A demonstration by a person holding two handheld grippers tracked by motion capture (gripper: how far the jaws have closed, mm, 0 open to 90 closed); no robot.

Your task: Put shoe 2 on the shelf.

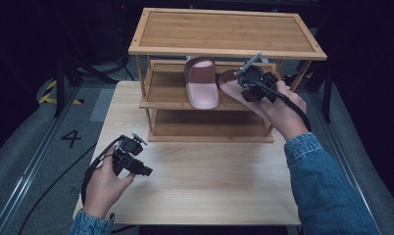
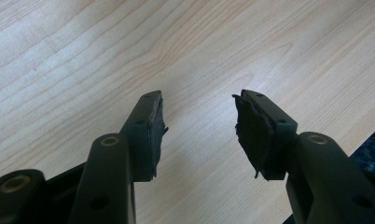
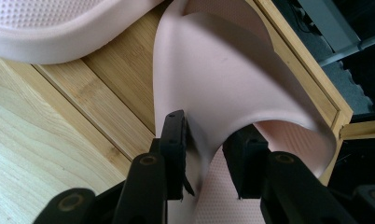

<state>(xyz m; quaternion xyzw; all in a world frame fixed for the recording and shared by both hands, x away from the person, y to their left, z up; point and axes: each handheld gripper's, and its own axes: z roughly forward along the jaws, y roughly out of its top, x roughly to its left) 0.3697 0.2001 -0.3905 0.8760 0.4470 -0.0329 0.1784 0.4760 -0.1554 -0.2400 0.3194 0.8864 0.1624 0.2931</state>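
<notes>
Slippers: two, both pink, on the middle shelf [image 1: 165,93] of one three-tier bamboo rack [image 1: 224,32] standing on the table [image 1: 205,181]. First slipper [image 1: 203,83] lies free; second slipper [image 1: 232,85] is just beside it, at the right gripper [image 1: 249,81]. Right gripper view adds the detail: jaws straddle that slipper's strap [image 3: 223,79], one pad either side, whether pressing or loose I cannot tell. Left gripper [image 1: 136,164] hovers over bare table, jaws spread, nothing between them.

Two pink slippers on the wooden rack

One slipper [image 1: 203,83] lies flat on the middle shelf, toe inward; the second slipper [image 1: 229,82] sits just beside it, tilted, its strap between gripper pads.
</notes>
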